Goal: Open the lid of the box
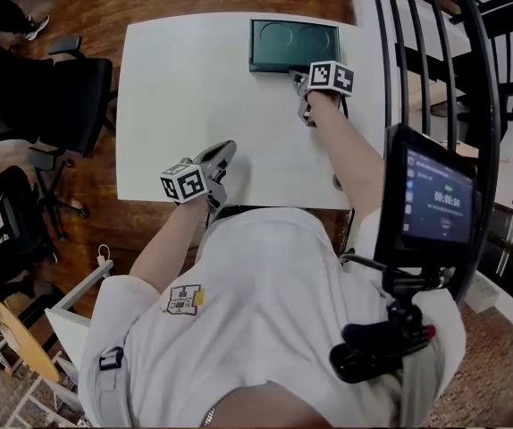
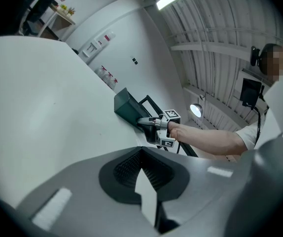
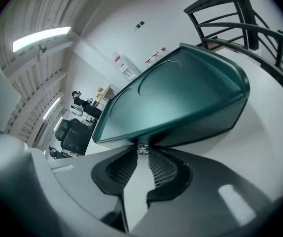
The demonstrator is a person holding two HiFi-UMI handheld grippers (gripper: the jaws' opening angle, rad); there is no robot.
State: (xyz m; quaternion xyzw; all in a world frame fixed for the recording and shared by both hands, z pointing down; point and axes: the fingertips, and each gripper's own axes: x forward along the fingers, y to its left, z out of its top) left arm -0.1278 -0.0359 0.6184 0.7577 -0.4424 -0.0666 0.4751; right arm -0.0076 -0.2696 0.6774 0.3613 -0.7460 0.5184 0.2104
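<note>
A dark green box (image 1: pixel 294 45) with its lid down stands at the far edge of the white table (image 1: pixel 185 88). My right gripper (image 1: pixel 299 80) reaches its front edge near the right corner. In the right gripper view the lid (image 3: pixel 176 98) fills the frame, and the gripper (image 3: pixel 142 150) has its tips closed against a small metal knob (image 3: pixel 142 147) at the lid's front rim. My left gripper (image 1: pixel 227 147) lies near the table's front edge, well away from the box, jaws together and holding nothing. Its own view shows the box (image 2: pixel 126 107) and the right gripper (image 2: pixel 149 125) from afar.
Black office chairs (image 1: pixel 69 105) stand left of the table. A black curved railing (image 1: pixel 435 43) rises at the right. A screen on a mount (image 1: pixel 437 199) sits close to the person's right side.
</note>
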